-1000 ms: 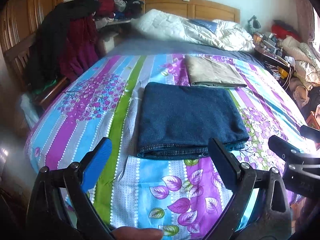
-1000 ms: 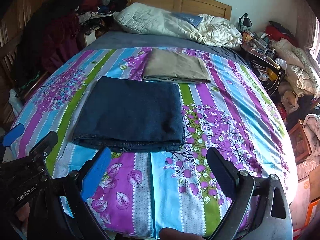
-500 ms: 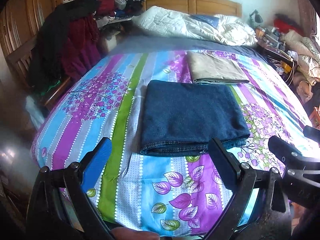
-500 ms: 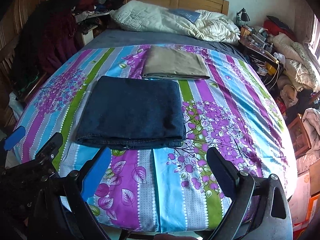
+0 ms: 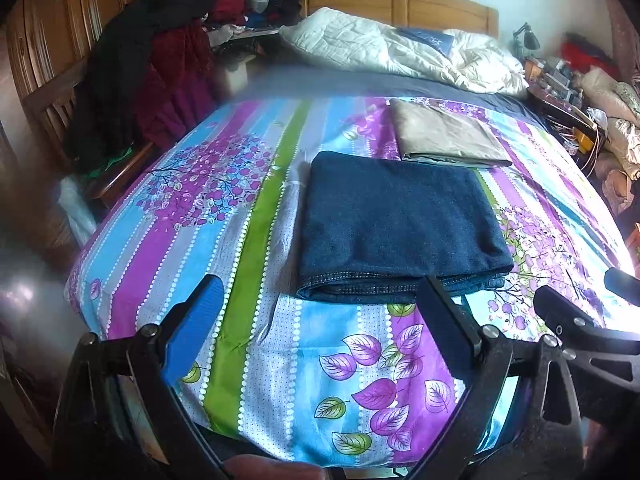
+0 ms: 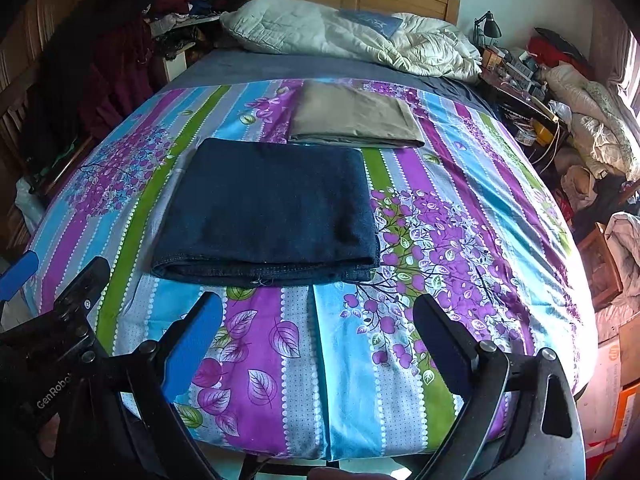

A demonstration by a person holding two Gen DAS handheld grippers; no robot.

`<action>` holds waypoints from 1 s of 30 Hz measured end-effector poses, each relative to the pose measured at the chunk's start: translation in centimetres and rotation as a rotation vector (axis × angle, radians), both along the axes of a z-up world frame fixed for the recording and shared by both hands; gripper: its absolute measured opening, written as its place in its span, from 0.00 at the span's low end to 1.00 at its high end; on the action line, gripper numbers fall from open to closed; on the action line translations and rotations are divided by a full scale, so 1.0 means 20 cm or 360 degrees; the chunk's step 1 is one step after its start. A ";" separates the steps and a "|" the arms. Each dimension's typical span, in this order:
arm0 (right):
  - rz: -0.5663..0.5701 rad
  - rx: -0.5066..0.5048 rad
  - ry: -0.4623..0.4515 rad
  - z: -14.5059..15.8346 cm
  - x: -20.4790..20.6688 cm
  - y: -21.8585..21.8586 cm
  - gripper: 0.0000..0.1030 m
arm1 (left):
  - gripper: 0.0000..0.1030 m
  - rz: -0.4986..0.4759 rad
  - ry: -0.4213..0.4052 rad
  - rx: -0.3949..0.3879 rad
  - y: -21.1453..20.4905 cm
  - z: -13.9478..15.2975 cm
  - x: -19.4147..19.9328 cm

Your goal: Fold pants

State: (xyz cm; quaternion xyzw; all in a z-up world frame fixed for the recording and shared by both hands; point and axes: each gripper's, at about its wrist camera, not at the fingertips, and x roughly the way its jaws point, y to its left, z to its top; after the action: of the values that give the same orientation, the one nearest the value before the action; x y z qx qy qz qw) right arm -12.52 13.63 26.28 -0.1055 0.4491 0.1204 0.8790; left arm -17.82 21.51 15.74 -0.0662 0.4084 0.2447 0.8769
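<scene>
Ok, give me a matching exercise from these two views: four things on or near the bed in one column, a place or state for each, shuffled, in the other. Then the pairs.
Things
1. dark blue jeans
2. tan pants
3. white quilt
4. left gripper

Places or states
A. bunched up by the wooden headboard
B. folded, nearest the foot of the bed
C. open, holding nothing
D. folded, just beyond the blue pair

Pairs: 1-B, 2-D, 3-A, 4-C

The left gripper (image 5: 316,304) hides part of the folded jeans' (image 5: 396,220) near edge.
</scene>
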 end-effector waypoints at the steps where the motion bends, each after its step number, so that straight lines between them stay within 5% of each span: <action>1: -0.0006 0.0000 0.0002 0.00 0.00 -0.01 0.95 | 0.94 0.0001 0.0001 -0.0003 0.00 0.00 0.00; 30: -0.0030 -0.0063 -0.0002 -0.05 -0.02 0.02 0.95 | 0.94 0.0044 -0.0007 -0.0004 0.05 -0.02 -0.06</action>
State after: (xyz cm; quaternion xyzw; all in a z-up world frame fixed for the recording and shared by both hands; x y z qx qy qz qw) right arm -12.94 14.05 25.32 -0.1187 0.4518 0.1030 0.8782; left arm -18.98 22.53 15.26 -0.0736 0.4059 0.2561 0.8742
